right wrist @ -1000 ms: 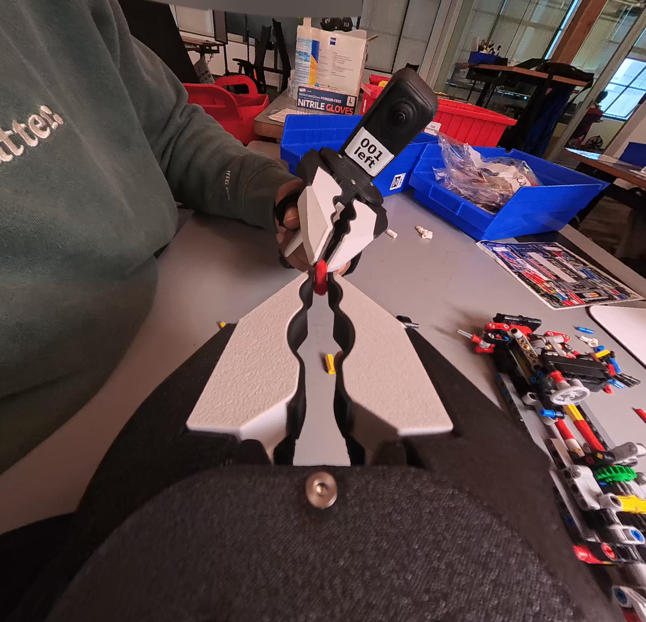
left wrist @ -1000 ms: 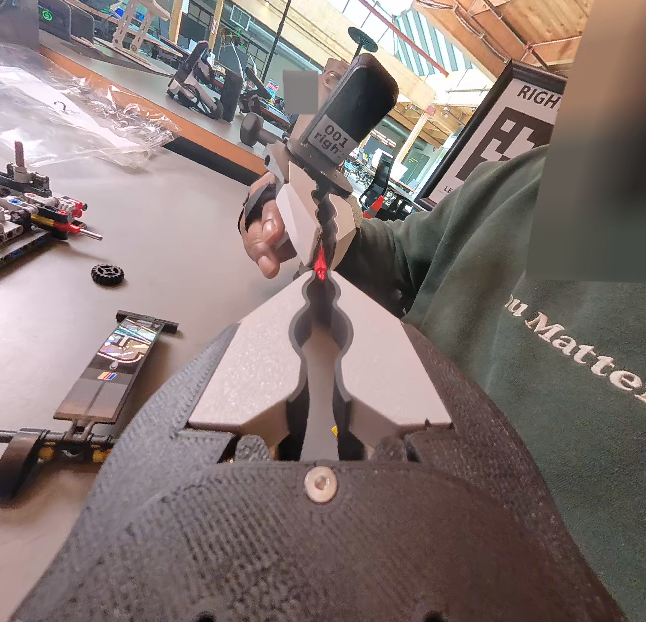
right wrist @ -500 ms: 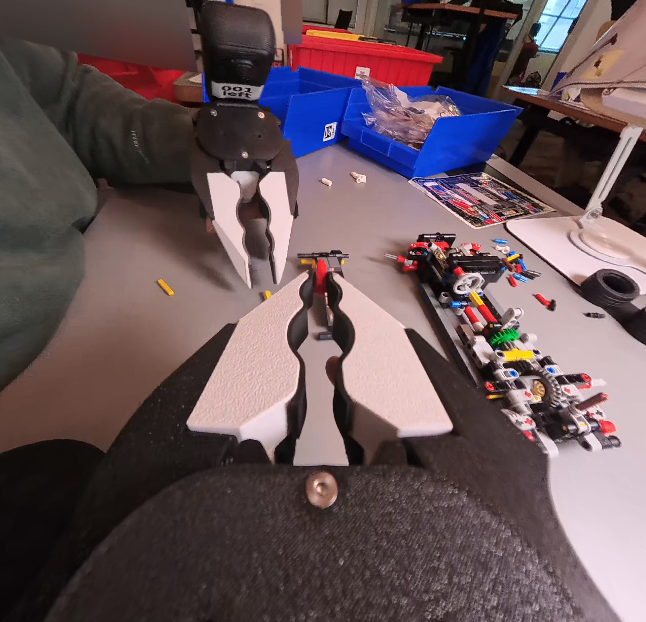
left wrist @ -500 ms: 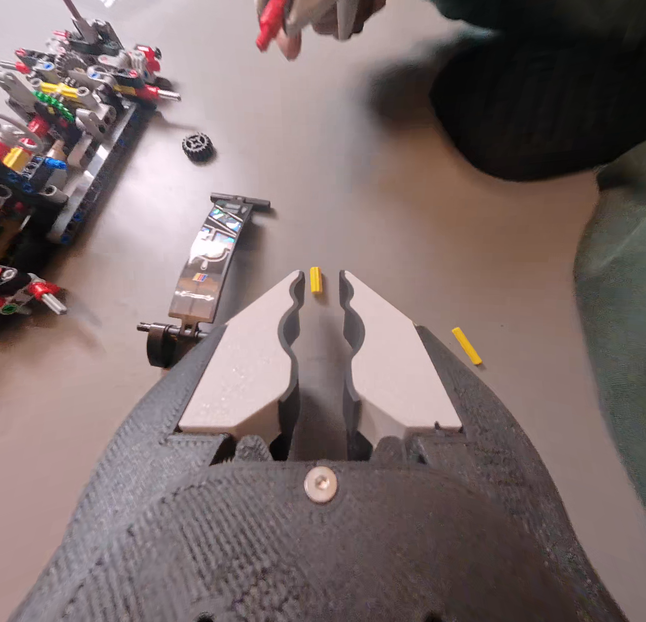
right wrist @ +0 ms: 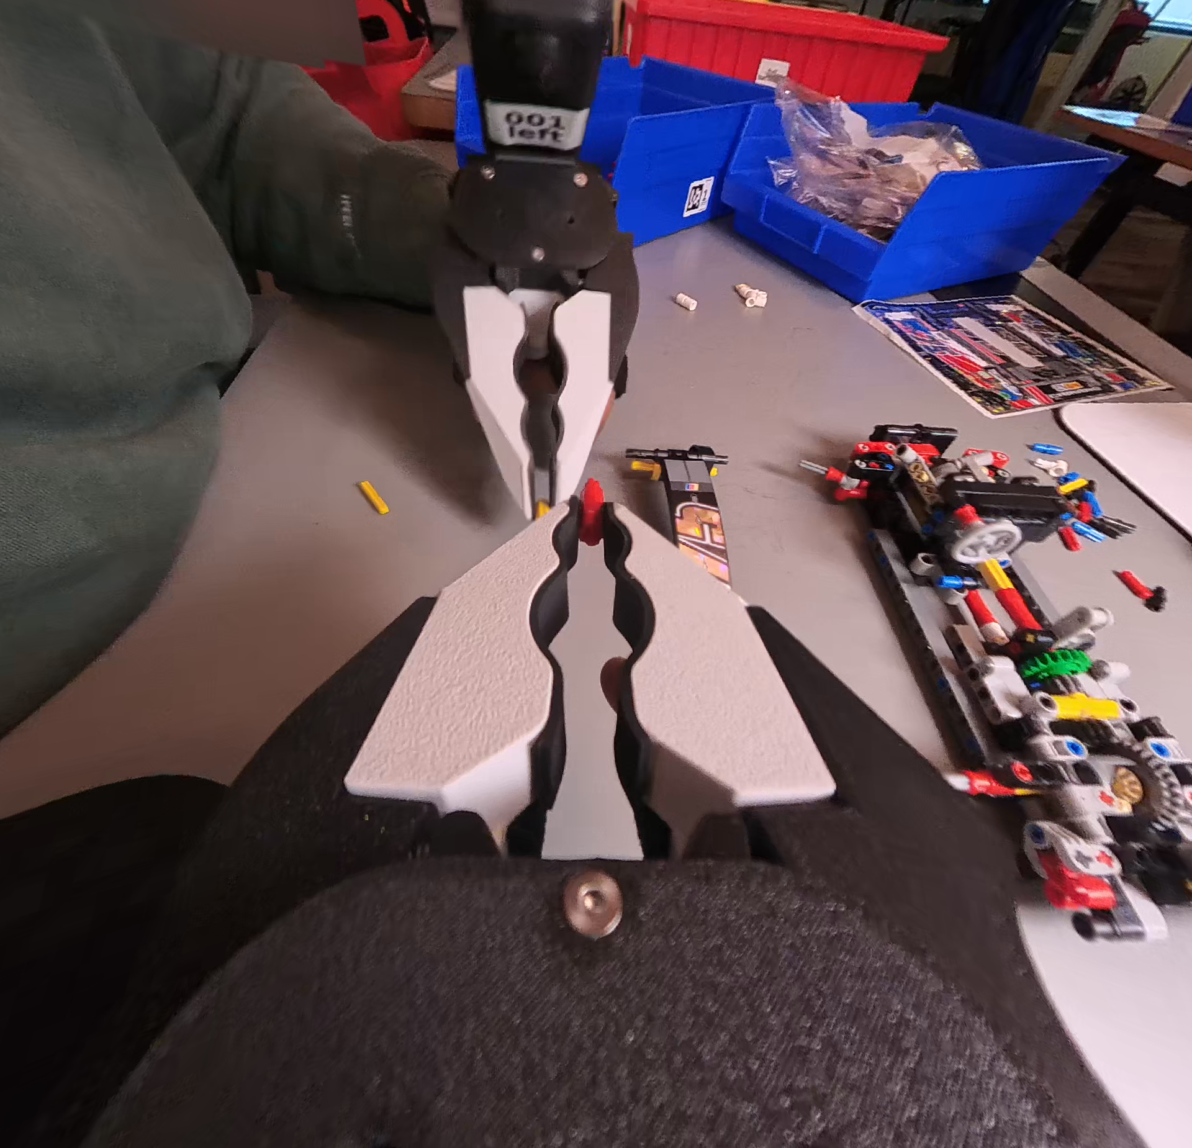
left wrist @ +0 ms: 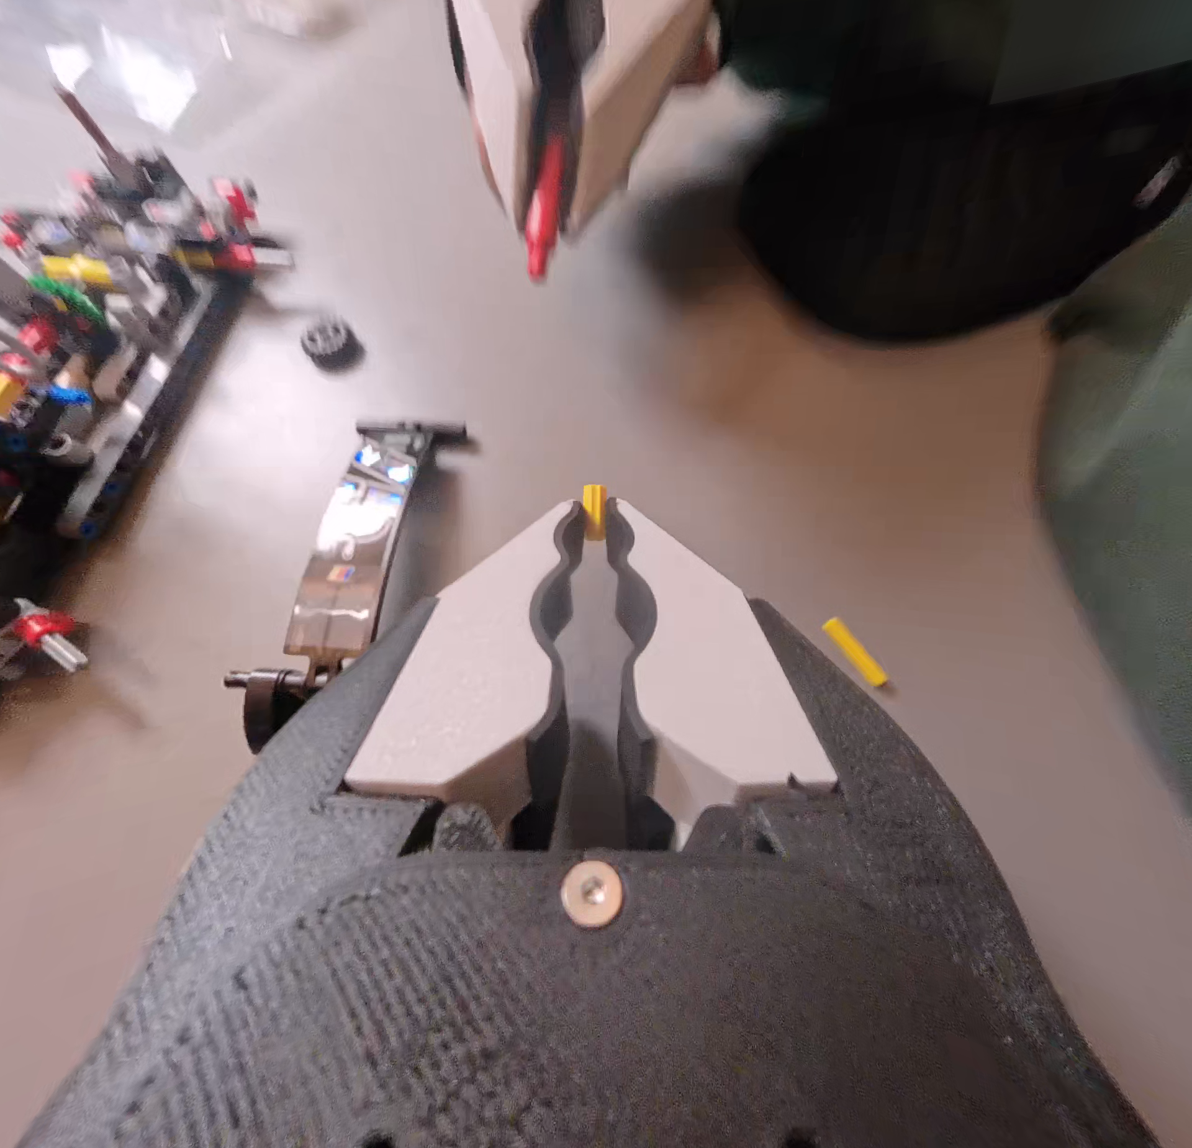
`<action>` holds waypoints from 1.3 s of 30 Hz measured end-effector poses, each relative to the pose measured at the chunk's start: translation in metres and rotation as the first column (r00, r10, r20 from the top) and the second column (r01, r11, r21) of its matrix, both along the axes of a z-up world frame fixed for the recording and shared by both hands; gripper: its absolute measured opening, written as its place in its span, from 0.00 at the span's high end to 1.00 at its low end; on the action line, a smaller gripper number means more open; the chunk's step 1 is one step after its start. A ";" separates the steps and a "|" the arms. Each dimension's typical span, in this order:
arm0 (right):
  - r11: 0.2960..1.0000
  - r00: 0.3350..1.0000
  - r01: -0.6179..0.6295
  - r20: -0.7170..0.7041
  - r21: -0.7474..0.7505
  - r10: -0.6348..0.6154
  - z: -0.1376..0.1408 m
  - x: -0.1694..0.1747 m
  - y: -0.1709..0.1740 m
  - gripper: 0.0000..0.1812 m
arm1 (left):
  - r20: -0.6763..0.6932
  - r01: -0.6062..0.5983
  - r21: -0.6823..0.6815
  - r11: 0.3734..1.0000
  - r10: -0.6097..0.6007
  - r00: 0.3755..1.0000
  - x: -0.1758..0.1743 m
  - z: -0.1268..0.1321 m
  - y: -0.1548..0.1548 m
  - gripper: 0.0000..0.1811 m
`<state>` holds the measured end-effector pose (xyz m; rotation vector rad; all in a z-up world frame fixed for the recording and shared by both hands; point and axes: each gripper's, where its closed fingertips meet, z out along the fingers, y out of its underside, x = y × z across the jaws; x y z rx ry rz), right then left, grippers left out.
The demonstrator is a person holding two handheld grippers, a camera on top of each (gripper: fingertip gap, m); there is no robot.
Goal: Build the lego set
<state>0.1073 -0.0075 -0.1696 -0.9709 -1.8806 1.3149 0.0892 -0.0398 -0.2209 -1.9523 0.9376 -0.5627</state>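
fingertips of the left gripper (left wrist: 594, 504) pinch a short ribbed yellow piece (left wrist: 593, 512), its tips pointing down at the smooth grey table (left wrist: 742, 446). the right gripper (right wrist: 590, 510) is clamped on a small red piece (right wrist: 589, 512) that juts past its tips, close in front of the left one. both claws have pale, grainy, wedge-shaped fingers (right wrist: 477, 665) with wavy black inner edges, set in dark woven-textured bodies. a second yellow pin (left wrist: 854, 651) lies loose on the table just right of the left gripper. a long dark stickered panel (left wrist: 351, 556) lies to its left, and the partly built lego chassis (right wrist: 1006, 607) sits farther off on the right gripper's side, with bare table between. blue bins (right wrist: 916, 214) stand along the far edge.
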 end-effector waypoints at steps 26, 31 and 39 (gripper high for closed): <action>0.996 0.993 -0.024 0.110 -0.089 0.034 -0.005 -0.009 -0.024 0.98 | 0.045 -0.031 0.260 0.965 0.020 0.999 0.003 0.041 0.004 0.98; 0.997 0.987 0.014 0.161 -0.077 -0.002 -0.012 -0.012 -0.021 0.98 | -0.074 -0.042 0.371 0.928 0.075 0.994 -0.001 0.044 0.008 0.98; 0.998 0.971 0.064 0.232 -0.029 -0.056 -0.022 -0.014 -0.016 0.98 | -0.298 0.015 0.448 0.894 0.134 0.945 -0.004 0.029 0.012 0.98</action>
